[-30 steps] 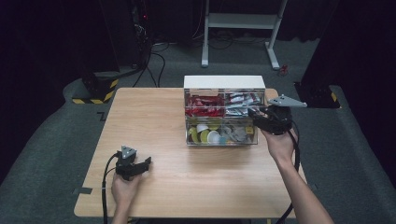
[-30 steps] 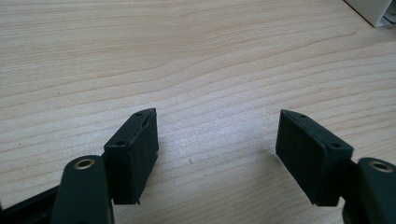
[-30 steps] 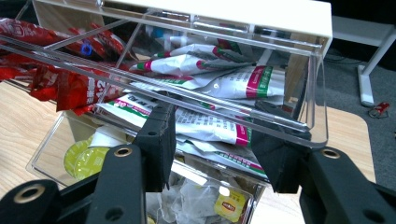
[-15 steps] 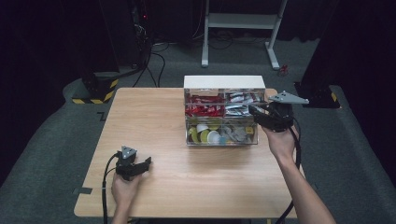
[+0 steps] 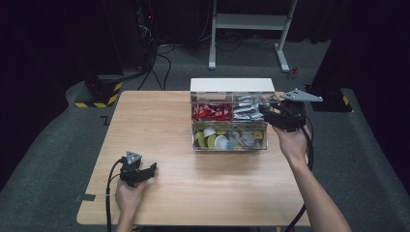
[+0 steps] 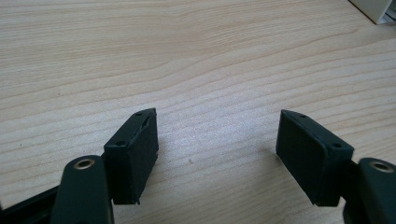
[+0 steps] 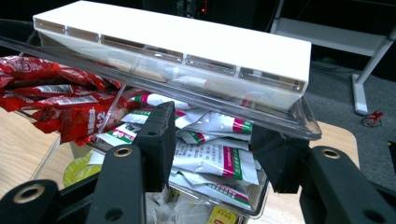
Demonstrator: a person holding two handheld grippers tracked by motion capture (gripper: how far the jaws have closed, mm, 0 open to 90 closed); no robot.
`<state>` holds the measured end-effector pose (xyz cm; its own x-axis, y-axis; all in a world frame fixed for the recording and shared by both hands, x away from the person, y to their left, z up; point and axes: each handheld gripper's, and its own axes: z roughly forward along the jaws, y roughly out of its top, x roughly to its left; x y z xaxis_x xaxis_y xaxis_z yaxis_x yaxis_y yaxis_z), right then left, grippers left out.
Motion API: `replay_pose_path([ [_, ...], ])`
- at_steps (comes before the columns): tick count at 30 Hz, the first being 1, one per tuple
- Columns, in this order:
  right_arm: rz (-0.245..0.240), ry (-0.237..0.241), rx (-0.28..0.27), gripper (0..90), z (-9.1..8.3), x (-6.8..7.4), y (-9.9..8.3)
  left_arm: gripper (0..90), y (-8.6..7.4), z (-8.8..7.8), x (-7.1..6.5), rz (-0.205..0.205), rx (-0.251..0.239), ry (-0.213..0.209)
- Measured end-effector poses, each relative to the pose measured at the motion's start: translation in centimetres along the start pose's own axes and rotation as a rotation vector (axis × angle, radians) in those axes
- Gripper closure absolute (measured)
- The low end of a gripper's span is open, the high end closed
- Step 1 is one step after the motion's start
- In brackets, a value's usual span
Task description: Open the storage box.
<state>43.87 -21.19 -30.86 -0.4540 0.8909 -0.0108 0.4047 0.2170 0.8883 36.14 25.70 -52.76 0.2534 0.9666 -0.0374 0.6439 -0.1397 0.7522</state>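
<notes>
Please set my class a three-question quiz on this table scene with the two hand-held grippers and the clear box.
1. True or false: the left gripper holds a sachet.
2. Which sachets lie right in front of the right gripper? A red, B white sachets, C yellow.
3. On which half of the table does the clear box stand, seen in the high view?
Key: 1 false, its jaws are open over bare wood. 2 B. 3 The right half.
</notes>
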Motion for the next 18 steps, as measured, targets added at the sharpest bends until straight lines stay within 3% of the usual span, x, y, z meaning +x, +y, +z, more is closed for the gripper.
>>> replay_pose_path([
  [18,0.000,0.004,0.023,50.4,0.4,-0.1,1.3,29.4,-0.1,0.0,-0.5,0.034,0.005,0.009],
])
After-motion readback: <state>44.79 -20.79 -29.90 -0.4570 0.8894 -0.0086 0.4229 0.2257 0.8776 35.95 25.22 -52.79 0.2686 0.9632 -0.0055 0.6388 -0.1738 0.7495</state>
